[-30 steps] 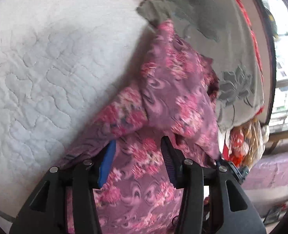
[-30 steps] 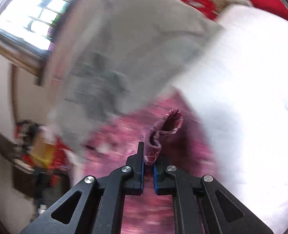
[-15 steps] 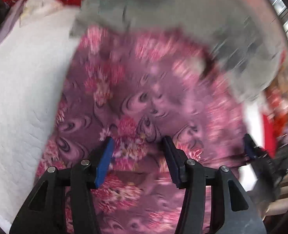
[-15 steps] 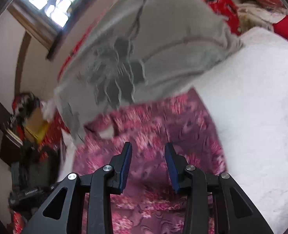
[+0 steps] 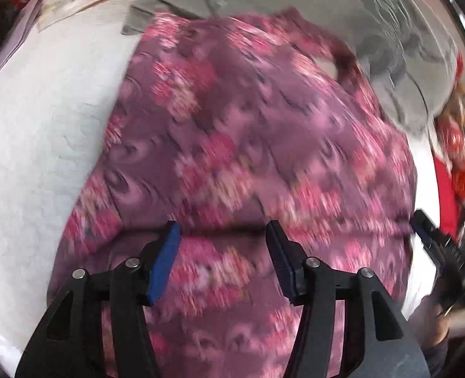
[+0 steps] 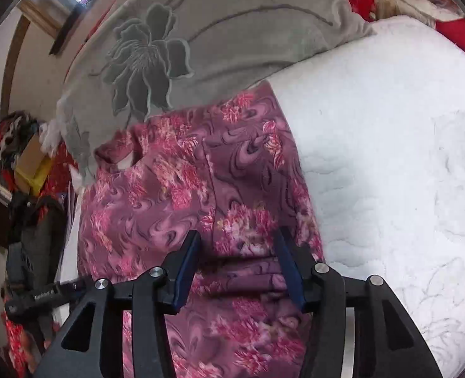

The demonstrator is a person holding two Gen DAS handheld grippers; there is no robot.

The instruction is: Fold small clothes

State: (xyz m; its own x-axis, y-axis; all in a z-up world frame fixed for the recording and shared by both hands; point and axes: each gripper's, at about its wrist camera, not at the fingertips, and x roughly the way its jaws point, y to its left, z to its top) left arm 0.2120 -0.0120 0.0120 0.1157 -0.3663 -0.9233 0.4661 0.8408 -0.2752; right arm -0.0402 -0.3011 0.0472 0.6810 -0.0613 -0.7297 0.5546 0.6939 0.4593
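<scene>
White quilted mattress (image 6: 390, 163) carries a purple pink-flowered fabric garment (image 6: 175, 195) spread beside a grey flower-patterned blanket (image 6: 201, 37), with left gripper (image 5: 223, 236) and right gripper (image 6: 237, 242) above it, jaws wide apart, gripping nothing.

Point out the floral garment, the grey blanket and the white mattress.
Floral garment (image 6: 175, 208): right wrist view, middle of its cloth.
Grey blanket (image 6: 232, 41): right wrist view, plain area beside its flower.
White mattress (image 6: 390, 157): right wrist view, bare quilted top.

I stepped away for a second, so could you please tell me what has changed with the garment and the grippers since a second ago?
The right gripper, shut on a bunched piece of the floral garment a second ago, has let go and now stands open. The garment, heaped before, now lies spread flat on the white quilt. The left gripper has stayed open, and the grey blanket is still behind.
</scene>
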